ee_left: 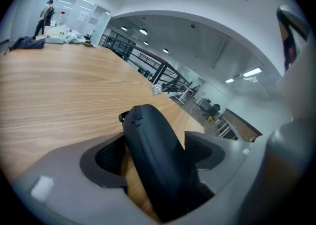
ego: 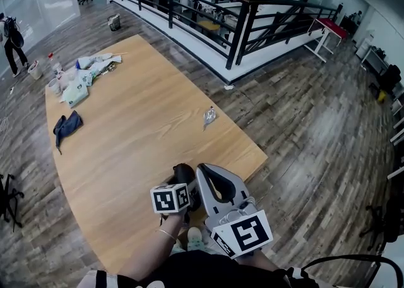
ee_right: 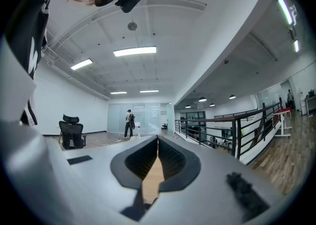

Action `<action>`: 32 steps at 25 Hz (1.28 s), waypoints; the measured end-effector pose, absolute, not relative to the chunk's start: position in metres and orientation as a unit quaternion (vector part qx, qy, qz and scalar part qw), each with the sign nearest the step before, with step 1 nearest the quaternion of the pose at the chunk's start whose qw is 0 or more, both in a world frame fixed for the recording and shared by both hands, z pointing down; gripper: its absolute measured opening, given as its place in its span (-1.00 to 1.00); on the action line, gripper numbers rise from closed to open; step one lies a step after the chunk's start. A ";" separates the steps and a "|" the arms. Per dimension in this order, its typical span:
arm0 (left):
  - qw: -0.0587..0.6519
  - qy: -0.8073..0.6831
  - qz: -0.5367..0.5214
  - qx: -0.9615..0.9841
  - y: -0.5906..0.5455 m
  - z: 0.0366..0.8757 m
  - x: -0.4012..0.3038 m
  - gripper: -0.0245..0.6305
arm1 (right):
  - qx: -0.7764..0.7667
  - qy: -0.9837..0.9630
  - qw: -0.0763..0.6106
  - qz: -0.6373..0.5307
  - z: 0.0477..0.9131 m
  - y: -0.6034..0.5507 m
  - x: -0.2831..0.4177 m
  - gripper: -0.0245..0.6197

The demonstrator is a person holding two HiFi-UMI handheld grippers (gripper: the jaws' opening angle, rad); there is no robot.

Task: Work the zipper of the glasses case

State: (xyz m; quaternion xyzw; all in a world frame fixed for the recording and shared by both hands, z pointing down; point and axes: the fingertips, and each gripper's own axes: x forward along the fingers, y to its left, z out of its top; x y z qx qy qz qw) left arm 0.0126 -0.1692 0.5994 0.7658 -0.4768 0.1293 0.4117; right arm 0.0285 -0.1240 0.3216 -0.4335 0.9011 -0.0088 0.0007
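A black glasses case (ee_left: 160, 165) stands on its edge on the wooden table (ego: 139, 135), near the front edge in the head view (ego: 183, 173). My left gripper (ee_left: 154, 145) is shut on it, one pad on each side. The zipper seam faces up, and the pull (ee_left: 123, 116) sticks out past the far end. My right gripper (ego: 211, 182) is just right of the case with its marker cube (ego: 243, 233) toward me. Its jaws (ee_right: 158, 141) are shut, hold nothing and point up and away from the table.
Bags and cups (ego: 82, 78) clutter the table's far left, with a dark blue cloth (ego: 66, 126) nearer. A small crumpled wrapper (ego: 209, 116) lies near the right edge. A black railing (ego: 240, 21) runs beyond the table. A person (ego: 11, 40) stands far off.
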 end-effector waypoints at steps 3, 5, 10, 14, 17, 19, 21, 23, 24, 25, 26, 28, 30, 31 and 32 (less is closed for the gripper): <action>0.385 -0.439 0.119 0.803 -0.166 0.590 0.016 0.20 | -0.439 0.899 0.004 -0.006 0.320 -0.126 0.035 -0.90; 0.355 -0.418 0.116 0.828 -0.165 0.578 0.014 0.18 | -0.444 0.896 0.006 -0.003 0.319 -0.130 0.039 -0.90; 0.185 -0.329 0.007 0.926 -0.171 0.478 -0.002 0.18 | -0.454 0.890 -0.012 0.049 0.315 -0.133 0.042 -0.90; 0.006 -0.213 0.008 0.977 -0.145 0.382 -0.019 0.18 | -0.456 0.874 -0.064 0.155 0.311 -0.128 0.035 -0.90; -0.063 -0.173 0.045 0.982 -0.125 0.330 -0.029 0.19 | -0.440 0.857 -0.130 0.235 0.318 -0.126 0.023 -0.90; -0.102 -0.147 0.087 0.980 -0.113 0.313 -0.030 0.19 | -0.431 0.850 -0.143 0.268 0.317 -0.125 0.014 -0.90; -0.158 -0.111 0.128 0.973 -0.101 0.305 -0.025 0.19 | -0.426 0.850 -0.135 0.280 0.312 -0.121 0.008 -0.84; -0.182 -0.084 0.144 0.969 -0.090 0.302 -0.018 0.19 | -0.416 0.849 -0.138 0.296 0.308 -0.117 0.002 -0.78; -0.181 -0.075 0.145 0.970 -0.085 0.302 -0.016 0.19 | -0.412 0.846 -0.144 0.307 0.306 -0.115 0.000 -0.77; -0.178 -0.067 0.146 0.971 -0.081 0.304 -0.014 0.19 | -0.410 0.842 -0.150 0.318 0.306 -0.114 -0.002 -0.77; -0.174 -0.063 0.149 0.971 -0.078 0.306 -0.014 0.19 | -0.410 0.837 -0.155 0.327 0.305 -0.114 -0.003 -0.77; -0.166 -0.066 0.166 0.970 -0.078 0.312 -0.017 0.18 | -0.408 0.831 -0.162 0.341 0.303 -0.112 -0.005 -0.77; -0.162 -0.072 0.188 0.966 -0.081 0.319 -0.022 0.18 | -0.407 0.827 -0.165 0.351 0.302 -0.112 -0.006 -0.77; -0.162 -0.074 0.195 0.965 -0.082 0.321 -0.024 0.18 | -0.407 0.825 -0.167 0.355 0.301 -0.112 -0.007 -0.77; -0.162 -0.076 0.197 0.964 -0.083 0.321 -0.025 0.18 | -0.406 0.824 -0.170 0.358 0.301 -0.112 -0.008 -0.77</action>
